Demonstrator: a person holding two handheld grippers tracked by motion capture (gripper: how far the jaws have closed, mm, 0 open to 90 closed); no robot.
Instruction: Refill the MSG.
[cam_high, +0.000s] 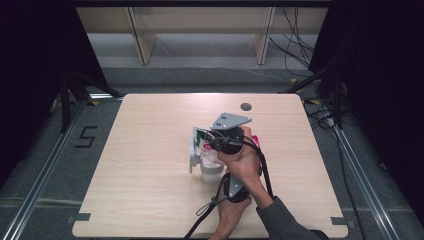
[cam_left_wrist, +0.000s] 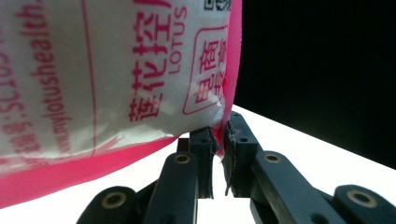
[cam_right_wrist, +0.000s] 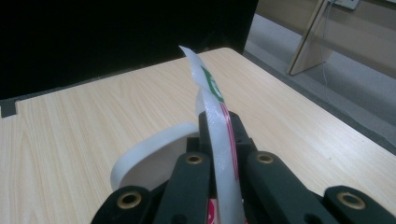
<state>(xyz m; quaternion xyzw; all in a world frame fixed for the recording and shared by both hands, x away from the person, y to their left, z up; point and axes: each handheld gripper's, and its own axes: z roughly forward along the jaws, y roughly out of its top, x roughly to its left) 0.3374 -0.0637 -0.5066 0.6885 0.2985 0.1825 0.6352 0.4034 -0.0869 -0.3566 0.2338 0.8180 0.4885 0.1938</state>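
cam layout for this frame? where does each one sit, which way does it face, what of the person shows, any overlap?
High view: above the person's side, facing forward and down on the table; forearms, hands and right gripper show.
Left gripper view: on the left gripper, looking along its jaws shut on the pink-edged packet.
Right gripper view: on that gripper, jaws shut on the packet's edge, white cup beyond.
Shared: all three show the packet and tabletop.

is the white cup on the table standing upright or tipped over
Upright. In the high view the white cup stands on its base on the table; the right gripper view shows its open rim facing up beneath the bag.
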